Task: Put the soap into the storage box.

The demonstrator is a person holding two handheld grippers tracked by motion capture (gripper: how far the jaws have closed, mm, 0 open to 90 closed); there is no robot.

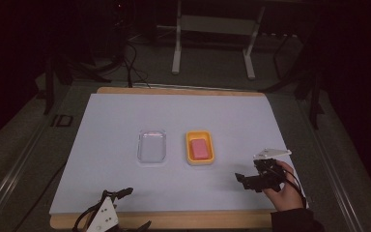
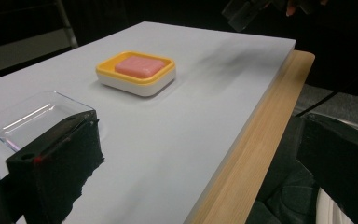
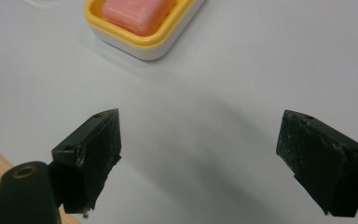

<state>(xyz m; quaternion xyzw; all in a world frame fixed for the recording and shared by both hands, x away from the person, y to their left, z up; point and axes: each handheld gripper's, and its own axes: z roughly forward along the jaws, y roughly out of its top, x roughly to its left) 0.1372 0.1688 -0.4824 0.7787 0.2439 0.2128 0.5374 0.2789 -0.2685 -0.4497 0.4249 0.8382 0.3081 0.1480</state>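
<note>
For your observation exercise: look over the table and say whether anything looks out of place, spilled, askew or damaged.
Nothing much stands out. The pink soap lies squarely in its yellow dish, and the clear lid sits beside it, apart and flat on the white board. No spills show. The one blemish: the black pads of the right tool look worn and ragged at the edges.

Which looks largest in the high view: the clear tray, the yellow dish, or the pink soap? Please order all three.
1. Clear tray and yellow dish: about alike, so not ranked.
2. Pink soap: smallest, lying inside the dish.
</note>
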